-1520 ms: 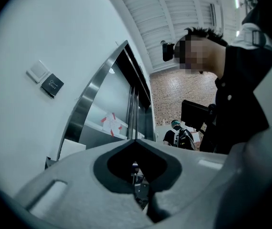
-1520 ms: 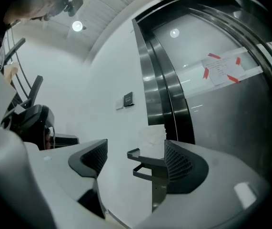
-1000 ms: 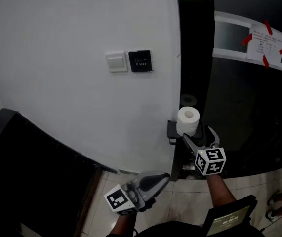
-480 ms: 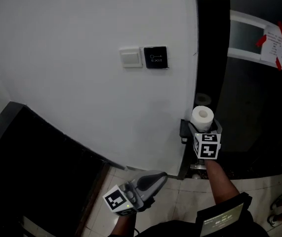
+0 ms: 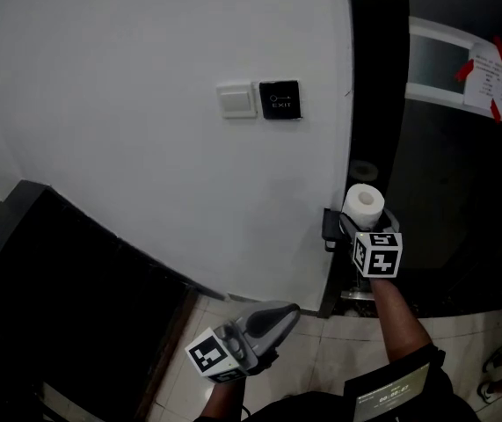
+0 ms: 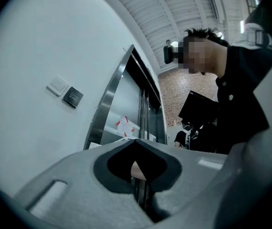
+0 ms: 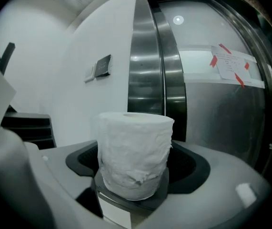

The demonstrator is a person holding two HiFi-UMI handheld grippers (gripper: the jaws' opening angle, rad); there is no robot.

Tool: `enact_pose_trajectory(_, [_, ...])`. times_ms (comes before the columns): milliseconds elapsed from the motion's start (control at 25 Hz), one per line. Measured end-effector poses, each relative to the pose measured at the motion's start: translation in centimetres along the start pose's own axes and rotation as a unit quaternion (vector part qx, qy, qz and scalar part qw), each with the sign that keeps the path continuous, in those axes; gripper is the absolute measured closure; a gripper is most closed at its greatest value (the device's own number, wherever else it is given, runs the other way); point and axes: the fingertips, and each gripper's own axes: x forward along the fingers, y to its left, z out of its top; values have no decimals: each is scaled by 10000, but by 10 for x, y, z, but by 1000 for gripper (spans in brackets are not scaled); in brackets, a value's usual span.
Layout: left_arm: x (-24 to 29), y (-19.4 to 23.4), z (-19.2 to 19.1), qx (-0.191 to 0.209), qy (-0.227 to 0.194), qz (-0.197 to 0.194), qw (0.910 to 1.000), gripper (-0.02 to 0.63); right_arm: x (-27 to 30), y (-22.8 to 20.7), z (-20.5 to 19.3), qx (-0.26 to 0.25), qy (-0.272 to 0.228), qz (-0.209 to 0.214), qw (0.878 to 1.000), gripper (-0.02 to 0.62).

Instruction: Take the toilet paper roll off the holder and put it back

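A white toilet paper roll stands upright on a dark wall-mounted holder beside the metal door frame. My right gripper is at the roll's lower part, one jaw on each side. In the right gripper view the roll fills the space between the dark pads and rests on the holder's disc; the right gripper looks shut on it. Low over the floor my left gripper hangs shut with nothing in it. Its closed jaws point up along the wall.
A white light switch and a black exit button sit on the white wall. A steel door frame and dark glass with a taped notice lie to the right. A dark panel fills the lower left. A person stands close.
My right gripper moved in from below the roll and closed around its base. The left gripper stayed low and shut.
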Motion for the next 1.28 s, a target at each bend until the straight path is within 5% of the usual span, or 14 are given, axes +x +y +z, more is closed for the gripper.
enact_pose_trajectory(280, [17, -12, -3, -51, 95, -162, 9998, 609, -82, 2, 46, 692, -1141, 1084, 9851, 186])
enact_pose_trajectory(480, [43, -31, -1, -68, 78, -532, 9985, 609, -177, 0, 44, 839, -1709, 1556, 9693, 186])
enact_pose_trajectory(760, [66, -55, -27, -102, 340, -843, 9958, 609, -260, 5, 1, 735, -1820, 1560, 9681, 186])
enact_pose_trajectory(1280, [70, -75, -19, 104, 314, -983, 9946, 609, -273, 19, 1, 758, -1819, 1721, 9652, 184])
